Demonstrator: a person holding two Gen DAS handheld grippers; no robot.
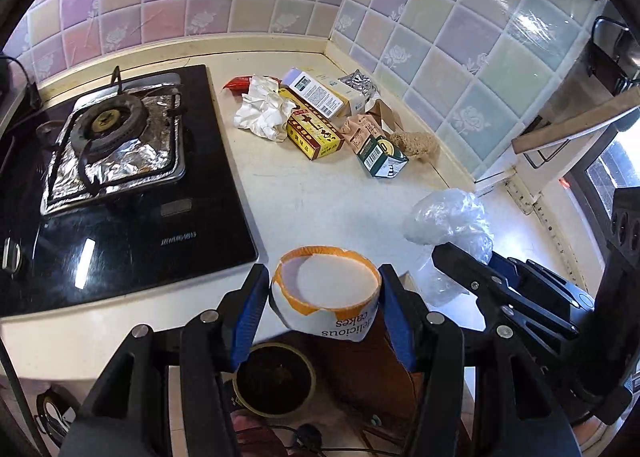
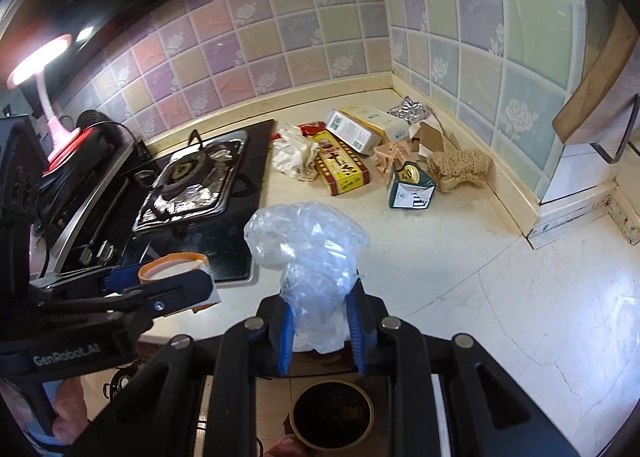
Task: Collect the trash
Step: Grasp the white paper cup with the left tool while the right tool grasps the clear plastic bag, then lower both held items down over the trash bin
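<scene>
In my left gripper (image 1: 324, 297) I grasp a round paper cake cup (image 1: 325, 289), white inside with an orange rim band and the words "delicious cakes" printed on its torn white side; the blue fingers (image 1: 248, 309) press it from both flanks, and it is empty. My right gripper (image 2: 320, 321) is clenched on a crumpled clear plastic bag (image 2: 308, 253), whose wrinkled, cloudy film billows up above the blue pads while its lower end hangs between them. Both pieces are held up off the cream bench (image 2: 460, 257), out past its front edge, over a dark round bin (image 2: 332, 413) on the floor below. More rubbish lies in the back corner of the bench by the tiled wall: a crumpled white paper (image 1: 262, 109), a yellow and red box (image 1: 316, 129), a white carton with a printed label (image 1: 316, 91), a piece of crinkled foil (image 1: 358, 83), a pinkish wrapper (image 1: 360, 133), a green and white carton (image 1: 382, 159) lying on its side, and a tan loofah scrubber (image 1: 414, 143) just beside it. To the left is the black gas hob (image 1: 132, 217), its burner lined with foil.
</scene>
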